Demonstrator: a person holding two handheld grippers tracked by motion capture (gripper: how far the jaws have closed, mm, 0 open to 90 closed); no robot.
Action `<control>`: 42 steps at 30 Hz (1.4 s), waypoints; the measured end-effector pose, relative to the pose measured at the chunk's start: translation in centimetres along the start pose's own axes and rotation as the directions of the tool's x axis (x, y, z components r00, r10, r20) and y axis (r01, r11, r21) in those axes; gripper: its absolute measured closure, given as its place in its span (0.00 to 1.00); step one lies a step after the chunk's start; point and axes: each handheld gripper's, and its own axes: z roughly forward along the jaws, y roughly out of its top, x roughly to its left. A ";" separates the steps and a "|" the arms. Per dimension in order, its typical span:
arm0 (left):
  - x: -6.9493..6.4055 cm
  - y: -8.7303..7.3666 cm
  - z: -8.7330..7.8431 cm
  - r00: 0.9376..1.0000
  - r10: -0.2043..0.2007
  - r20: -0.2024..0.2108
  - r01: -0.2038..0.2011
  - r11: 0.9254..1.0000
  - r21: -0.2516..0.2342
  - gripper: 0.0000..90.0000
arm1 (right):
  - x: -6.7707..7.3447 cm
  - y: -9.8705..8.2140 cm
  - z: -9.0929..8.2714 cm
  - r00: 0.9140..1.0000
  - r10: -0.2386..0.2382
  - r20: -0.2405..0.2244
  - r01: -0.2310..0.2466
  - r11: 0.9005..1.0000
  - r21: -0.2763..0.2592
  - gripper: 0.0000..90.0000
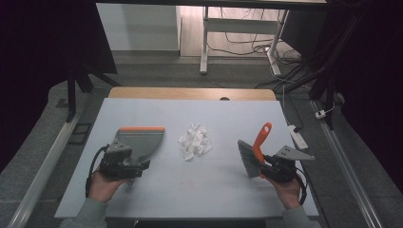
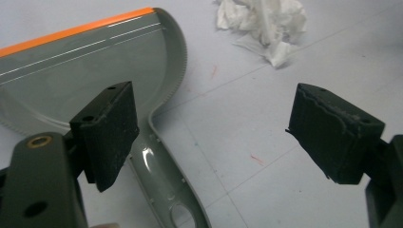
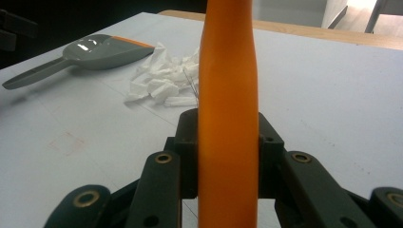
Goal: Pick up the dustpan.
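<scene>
- Dustpan handle (image 2: 161, 175) is the story here: it runs out from under the left gripper (image 2: 209, 137), one black jaw over the pan's side of it, the other over bare table (image 1: 223, 190), both standing wide and pressing on nothing.
- Long axis of the dustpan (image 1: 140, 140) goes from that handle away to its orange lip (image 2: 76, 29) on the far edge, so the jaws sit across the handle, not along it.
- Paper scraps (image 1: 195, 141) are the landmark: the pan lies just left of the pile and apart from it, its lip facing away from the person rather than toward the paper.
- Right of the pile, well apart, the right gripper (image 3: 228, 156) is clamped tight on the brush's orange handle (image 3: 228, 95); bristles (image 1: 248, 157) face the pile.
- My read: left hand is the nearer one to the pan and needs to shift sideways to centre the handle between the jaws before closing; the pan then wants turning toward the scraps.
</scene>
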 end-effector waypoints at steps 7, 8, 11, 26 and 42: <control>-0.2 1.4 -0.7 0.996 -0.058 -0.073 0.061 0.997 0.043 0.16 | -0.1 0.1 -0.2 1.000 0.010 -0.002 -0.010 1.000 -0.010 0.78; -0.3 1.6 -0.7 0.994 -0.067 -0.087 0.072 0.996 0.052 0.16 | -0.1 0.1 -0.2 1.000 0.012 -0.002 -0.012 1.000 -0.012 0.78; -0.2 2.0 -0.8 0.990 -0.097 -0.105 0.105 0.992 0.070 0.15 | -0.1 0.2 -0.2 1.000 0.012 -0.002 -0.012 1.000 -0.013 0.78; 1.6 -0.7 2.1 0.953 -0.262 -0.150 0.282 0.950 0.134 0.10 | -0.2 0.0 0.0 1.000 0.017 0.007 -0.017 1.000 -0.003 0.78; 2.6 -1.3 4.3 0.934 -0.307 -0.182 0.336 0.927 0.164 0.17 | -0.1 -0.2 0.1 1.000 0.011 0.015 -0.011 1.000 0.006 0.78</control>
